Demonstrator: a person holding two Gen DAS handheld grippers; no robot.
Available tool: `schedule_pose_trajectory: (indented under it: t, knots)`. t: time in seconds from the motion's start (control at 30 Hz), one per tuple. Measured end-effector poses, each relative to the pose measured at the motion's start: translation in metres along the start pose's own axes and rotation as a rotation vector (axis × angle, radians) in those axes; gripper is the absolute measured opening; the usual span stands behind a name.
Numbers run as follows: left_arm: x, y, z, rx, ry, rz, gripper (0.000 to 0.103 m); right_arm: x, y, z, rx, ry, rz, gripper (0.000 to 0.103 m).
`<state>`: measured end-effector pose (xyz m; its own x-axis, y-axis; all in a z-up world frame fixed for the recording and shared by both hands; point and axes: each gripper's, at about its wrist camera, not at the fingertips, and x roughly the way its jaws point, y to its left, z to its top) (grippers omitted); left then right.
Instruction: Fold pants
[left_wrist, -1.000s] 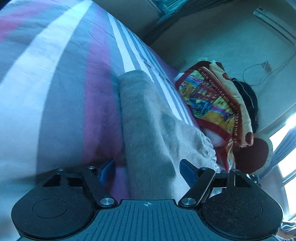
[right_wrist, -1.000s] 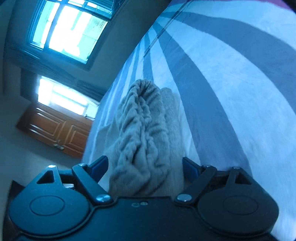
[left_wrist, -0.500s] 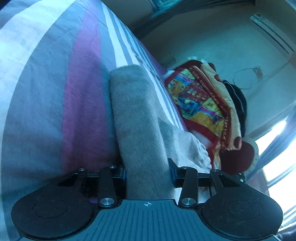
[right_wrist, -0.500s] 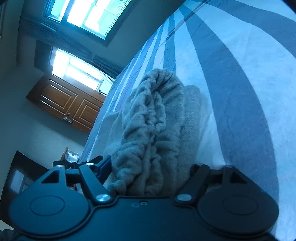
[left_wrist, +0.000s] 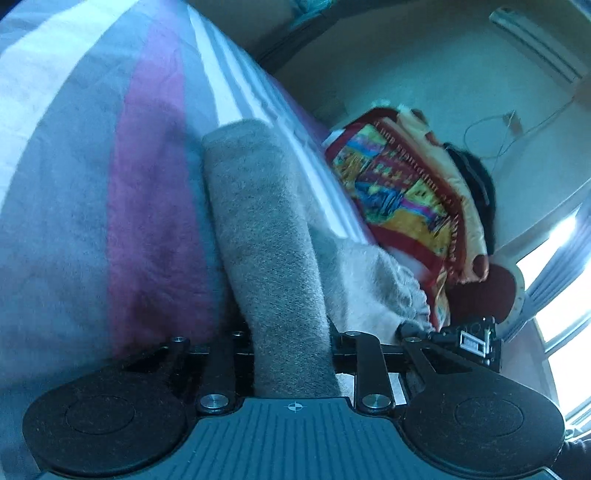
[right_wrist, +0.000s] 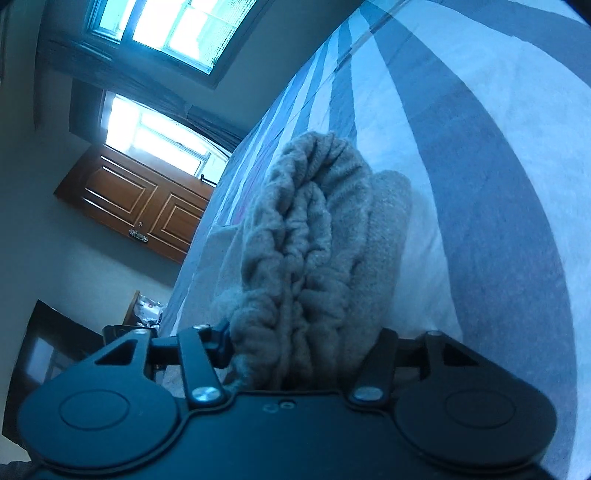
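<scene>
Both hand-held grippers are biting in now! The left hand-held gripper (left_wrist: 291, 332) is closing narrow on a smooth folded edge of the grey pants (left_wrist: 266, 236), the cloth squeezed between its jaws. Over on the other side, the right hand-held gripper (right_wrist: 299, 343) is closing too, with the bunched, gathered waistband end of the pants (right_wrist: 306, 240) filling the gap between its jaws.

The pants lie on the striped bed cover (left_wrist: 74, 184), already doubled into a thick strip that runs away from each camera toward the far side. A bright patterned blanket (left_wrist: 402, 192) sits heaped to the right of them.

To do this well, I'd say both grips need every layer caught, not just the top one, and the two ends should rise level and together so the strip doesn't twist or sag. The waistband bundle looks thick, so some layers could slip out.

No containers show in either view.
</scene>
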<state>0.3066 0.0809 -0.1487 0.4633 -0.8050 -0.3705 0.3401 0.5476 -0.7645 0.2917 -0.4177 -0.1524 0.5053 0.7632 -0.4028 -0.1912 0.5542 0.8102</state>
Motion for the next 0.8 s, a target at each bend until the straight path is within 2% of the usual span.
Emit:
schedule_pose_trajectory:
  t: [0.1,0.27,0.4,0.5,0.6,0.7,0.73,0.77,0.8]
  knots:
    - [-0.017,-0.011,-0.001,0.008,-0.063,-0.058,0.025,-0.006,0.020,0.005,-0.047,0.011,0.012,0.046]
    - [-0.045,-0.020,0.028,0.028,-0.151,-0.058,0.025,0.004,0.062,0.034,-0.163,0.029,0.076,0.046]
    - [-0.060,-0.014,0.065,0.056,-0.187,-0.026,0.025,0.027,0.076,0.068,-0.191,0.066,0.121,0.046]
    - [-0.061,0.005,0.091,0.032,-0.209,0.013,0.025,0.056,0.078,0.094,-0.187,0.089,0.143,0.046]
    - [-0.052,0.031,0.111,-0.006,-0.207,0.072,0.025,0.091,0.072,0.114,-0.161,0.105,0.130,0.046]
    - [-0.037,0.066,0.118,-0.038,-0.152,0.153,0.026,0.126,0.063,0.121,-0.124,0.121,0.107,0.047]
    - [-0.029,0.082,0.113,-0.053,-0.118,0.174,0.029,0.136,0.055,0.121,-0.110,0.133,0.089,0.053]
    - [-0.028,0.093,0.108,-0.078,-0.134,0.140,0.029,0.145,0.042,0.121,-0.087,0.143,0.046,0.060]
    - [-0.029,0.101,0.106,-0.101,-0.151,0.104,0.029,0.151,0.028,0.116,-0.056,0.151,-0.002,0.057]
